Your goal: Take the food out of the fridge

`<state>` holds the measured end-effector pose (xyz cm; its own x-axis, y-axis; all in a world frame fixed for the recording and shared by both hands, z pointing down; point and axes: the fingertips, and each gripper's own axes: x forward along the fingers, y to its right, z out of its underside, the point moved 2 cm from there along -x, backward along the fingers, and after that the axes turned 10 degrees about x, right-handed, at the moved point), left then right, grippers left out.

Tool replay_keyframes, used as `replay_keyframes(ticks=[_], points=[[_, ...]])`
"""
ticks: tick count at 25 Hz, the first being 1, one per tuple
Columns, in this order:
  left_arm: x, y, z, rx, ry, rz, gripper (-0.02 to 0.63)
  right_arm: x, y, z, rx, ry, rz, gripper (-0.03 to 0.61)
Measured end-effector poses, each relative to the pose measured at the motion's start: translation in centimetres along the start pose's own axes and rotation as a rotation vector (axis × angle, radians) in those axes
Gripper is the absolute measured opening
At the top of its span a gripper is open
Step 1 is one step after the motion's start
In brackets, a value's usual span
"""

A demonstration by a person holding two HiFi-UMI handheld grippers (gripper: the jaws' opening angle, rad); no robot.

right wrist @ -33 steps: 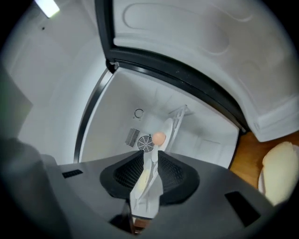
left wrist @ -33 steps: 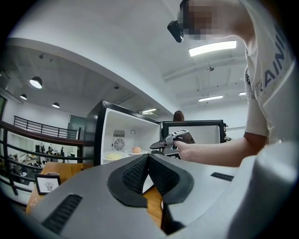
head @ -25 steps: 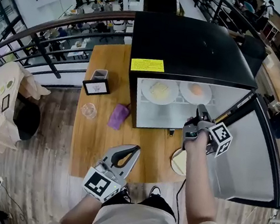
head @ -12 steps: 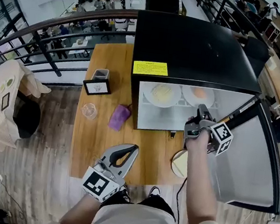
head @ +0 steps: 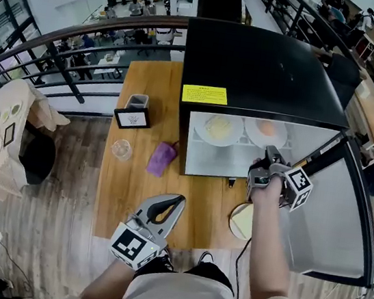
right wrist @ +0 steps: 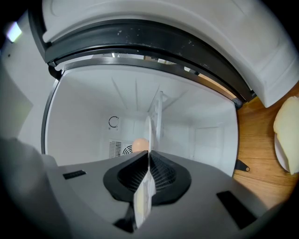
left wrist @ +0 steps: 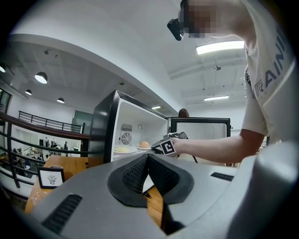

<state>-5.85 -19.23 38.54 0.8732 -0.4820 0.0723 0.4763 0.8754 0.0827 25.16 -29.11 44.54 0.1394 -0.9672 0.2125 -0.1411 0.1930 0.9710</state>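
The black mini fridge (head: 268,60) stands open on the wooden table (head: 132,193). On its white shelf lie two plates: one with pale yellow food (head: 218,125) and one with an orange bun (head: 265,130). My right gripper (head: 267,156) reaches into the fridge, and its jaws have just been closing. In the right gripper view they (right wrist: 148,161) pinch the rim of the bun's plate (right wrist: 149,135), with the bun (right wrist: 139,144) behind. My left gripper (head: 178,199) hangs low by the table's near edge, shut and empty (left wrist: 147,161).
The fridge door (head: 335,201) hangs open to the right. A third plate with pale food (head: 239,218) lies on the table below the fridge. A purple cloth (head: 162,157), a glass (head: 122,149) and a card stand (head: 130,118) sit left of the fridge.
Both grippers stay where they were. The right gripper's jaws look closer together at the plate's rim.
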Motion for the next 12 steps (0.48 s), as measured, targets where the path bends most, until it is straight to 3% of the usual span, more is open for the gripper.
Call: replay_keyframes(ticks=[12], points=[[-0.7,0.5,-0.5,0.013,0.012,-0.002,0.008,-1.8,-0.9,0.2,-0.005,-0.011,-0.151,0.026]])
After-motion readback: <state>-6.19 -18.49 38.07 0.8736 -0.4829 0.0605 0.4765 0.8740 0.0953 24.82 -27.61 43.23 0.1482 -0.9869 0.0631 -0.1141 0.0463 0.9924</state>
